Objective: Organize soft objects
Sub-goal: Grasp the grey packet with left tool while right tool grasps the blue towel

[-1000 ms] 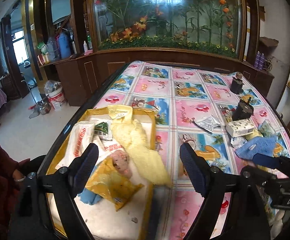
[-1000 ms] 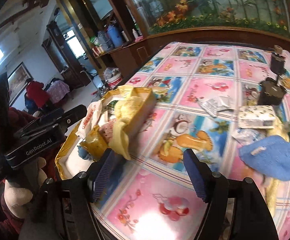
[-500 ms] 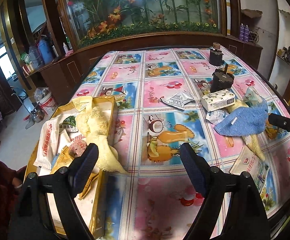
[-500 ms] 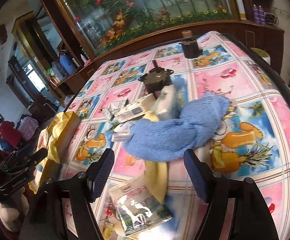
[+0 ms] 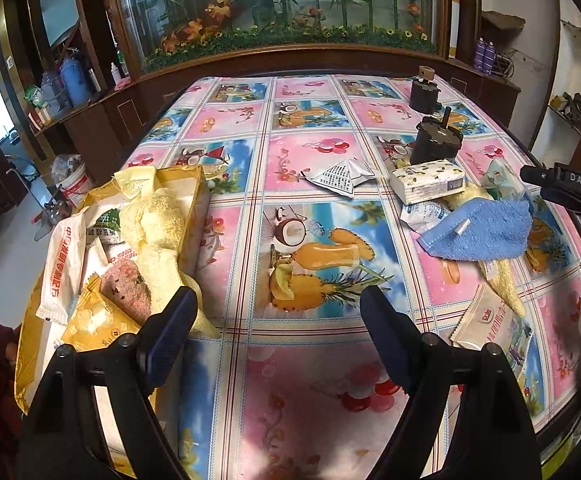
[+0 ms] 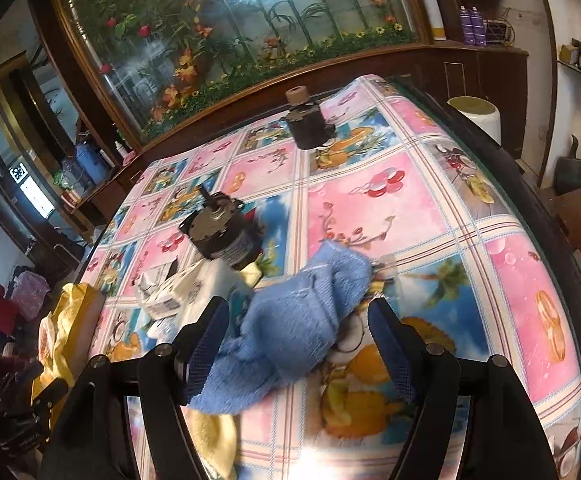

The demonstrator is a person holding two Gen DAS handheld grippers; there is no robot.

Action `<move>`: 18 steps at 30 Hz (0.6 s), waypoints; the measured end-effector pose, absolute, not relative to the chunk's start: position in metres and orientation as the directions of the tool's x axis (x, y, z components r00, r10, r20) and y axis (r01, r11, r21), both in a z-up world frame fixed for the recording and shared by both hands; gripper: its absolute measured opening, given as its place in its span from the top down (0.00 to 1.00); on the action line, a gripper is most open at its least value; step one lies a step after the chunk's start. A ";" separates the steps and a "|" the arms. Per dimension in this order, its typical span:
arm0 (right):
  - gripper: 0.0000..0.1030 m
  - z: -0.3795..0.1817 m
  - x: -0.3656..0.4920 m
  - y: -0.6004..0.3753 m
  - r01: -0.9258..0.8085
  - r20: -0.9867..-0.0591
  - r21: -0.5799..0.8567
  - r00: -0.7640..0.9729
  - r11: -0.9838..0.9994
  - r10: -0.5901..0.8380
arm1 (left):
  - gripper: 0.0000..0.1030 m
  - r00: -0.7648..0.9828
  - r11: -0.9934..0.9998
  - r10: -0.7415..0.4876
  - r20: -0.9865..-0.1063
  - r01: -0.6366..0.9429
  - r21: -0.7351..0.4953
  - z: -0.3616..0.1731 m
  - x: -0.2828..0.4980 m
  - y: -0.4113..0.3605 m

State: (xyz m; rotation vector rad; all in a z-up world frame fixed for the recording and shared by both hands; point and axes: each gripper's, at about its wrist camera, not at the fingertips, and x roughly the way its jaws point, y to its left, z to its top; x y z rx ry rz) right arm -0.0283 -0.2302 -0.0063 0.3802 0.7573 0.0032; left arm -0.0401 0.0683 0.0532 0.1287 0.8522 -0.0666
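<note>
Right gripper (image 6: 296, 344) sits with its jaws apart, dark blue pads either side of the crumpled blue terry washcloth (image 6: 290, 320), and I see no pad pressing on the fabric, so I call it not gripping. That washcloth lies bunched on the pink-and-blue fruit-print plastic tablecloth (image 6: 502, 280), one folded end raised toward the far side, a loose edge trailing under the left pad. From the left wrist view the same cloth (image 5: 486, 232) shows a small white tag and rests partly over a pale yellow fuzzy cloth (image 5: 506, 292) and a flat printed snack packet (image 5: 490, 320).

Left gripper (image 5: 278, 328) is also spread wide, nothing between its pads, hovering over bare tablecloth near my edge. Just left of it I have the shallow yellow cardboard box (image 5: 194, 200), already holding a long pale yellow fuzzy towel (image 5: 154, 236) draped lengthways and spilling over the near end, plus a white plastic bag with red print (image 5: 64, 264), an orange foil packet (image 5: 94, 320) and a pink speckled soft piece (image 5: 126, 288).

Behind the blue cloth: a white floral tissue pack (image 5: 426, 184), a crinkled silver sachet (image 5: 342, 176), a dark cylindrical motor (image 6: 222, 236), and a second dark cylinder with a tan cap (image 6: 306, 124) farther back. Box and blue cloth are well apart.
</note>
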 end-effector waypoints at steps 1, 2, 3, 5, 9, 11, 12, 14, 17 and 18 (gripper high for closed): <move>0.28 -0.008 -0.020 -0.233 0.150 -0.680 0.324 0.723 0.934 0.120 | 0.19 0.653 0.991 -0.011 -0.757 0.109 0.080 0.052 -0.040 0.069; 0.28 -0.010 -0.014 -0.233 0.159 -0.688 0.312 0.718 0.937 0.107 | 0.19 0.649 0.992 -0.015 -0.761 0.107 0.072 0.051 -0.040 0.071; 0.28 -0.010 -0.009 -0.230 0.152 -0.693 0.295 0.714 0.943 0.101 | 0.19 0.645 0.992 -0.022 -0.764 0.107 0.061 0.050 -0.040 0.072; 0.28 -0.011 0.001 -0.212 0.112 -0.702 0.250 0.705 0.962 0.100 | 0.19 0.637 0.994 -0.044 -0.769 0.106 0.031 0.049 -0.041 0.076; 0.27 -0.014 0.001 -0.159 -0.039 -0.724 0.266 0.651 0.963 0.226 | 0.19 0.639 0.994 -0.066 -0.766 0.107 0.004 0.051 -0.044 0.081; 0.27 -0.014 -0.007 -0.135 -0.174 -0.710 0.379 0.575 0.909 0.406 | 0.19 0.635 0.993 -0.079 -0.769 0.114 -0.008 0.050 -0.044 0.083; 0.27 -0.013 -0.013 -0.123 -0.237 -0.693 0.433 0.529 0.870 0.489 | 0.19 0.631 0.993 -0.090 -0.771 0.119 -0.018 0.049 -0.045 0.083; 0.29 -0.006 -0.024 -0.114 -0.318 -0.633 0.523 0.477 0.791 0.610 | 0.19 0.621 0.990 -0.117 -0.775 0.137 -0.040 0.047 -0.046 0.084; 0.29 0.010 -0.038 -0.136 -0.293 -0.557 0.573 0.545 0.765 0.626 | 0.19 0.604 0.985 -0.146 -0.783 0.159 -0.061 0.042 -0.048 0.082; 0.28 0.013 -0.042 -0.147 -0.249 -0.568 0.548 0.590 0.798 0.574 | 0.19 0.598 0.983 -0.159 -0.786 0.169 -0.070 0.040 -0.048 0.081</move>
